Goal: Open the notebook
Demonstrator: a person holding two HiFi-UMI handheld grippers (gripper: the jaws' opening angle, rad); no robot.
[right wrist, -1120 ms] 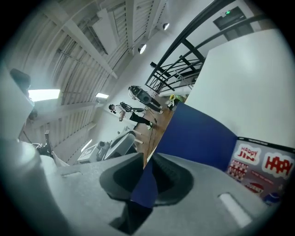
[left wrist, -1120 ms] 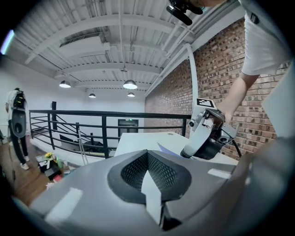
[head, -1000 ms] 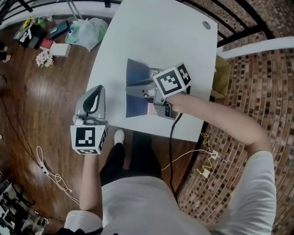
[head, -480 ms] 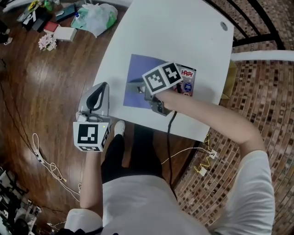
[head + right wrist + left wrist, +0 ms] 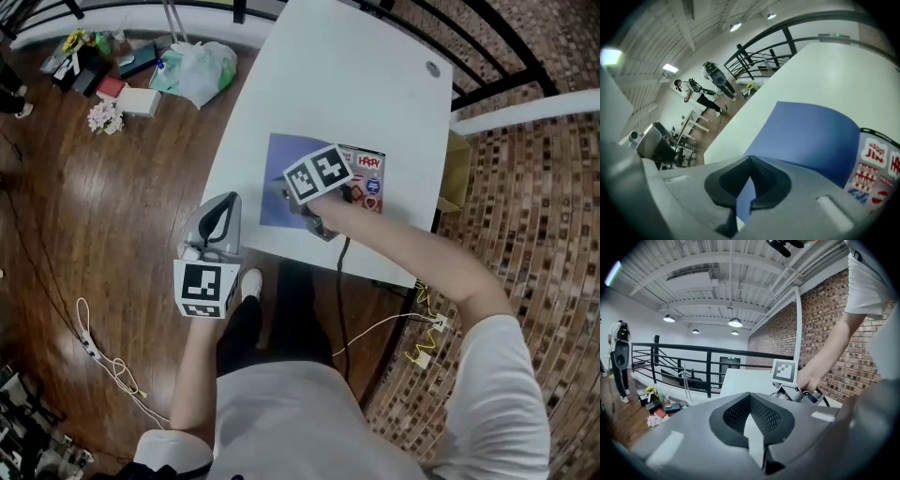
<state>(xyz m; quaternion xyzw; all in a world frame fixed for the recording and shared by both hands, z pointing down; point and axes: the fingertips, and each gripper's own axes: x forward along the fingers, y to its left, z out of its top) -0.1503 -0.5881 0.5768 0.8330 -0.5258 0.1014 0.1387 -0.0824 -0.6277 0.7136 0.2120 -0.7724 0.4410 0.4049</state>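
Notebook (image 5: 279,169) lies open on the white worktop (image 5: 356,84), blue cover flat. The right gripper (image 5: 284,194) sits over it, jaws just pressed together, nothing between. Red "HAPPY" heads its sticker page (image 5: 368,183). Left gripper (image 5: 222,203) – closed, empty – hangs beside the worktop's edge.

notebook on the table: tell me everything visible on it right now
The notebook lies open and flat on the white table, near the edge closest to the person. Its plain, matte blue cover is folded out to the left. The exposed right side shows colourful sticker-like prints with red lettering. The right gripper hangs over its middle, jaws just closed with nothing clamped. Whether it touches the cover cannot be told.
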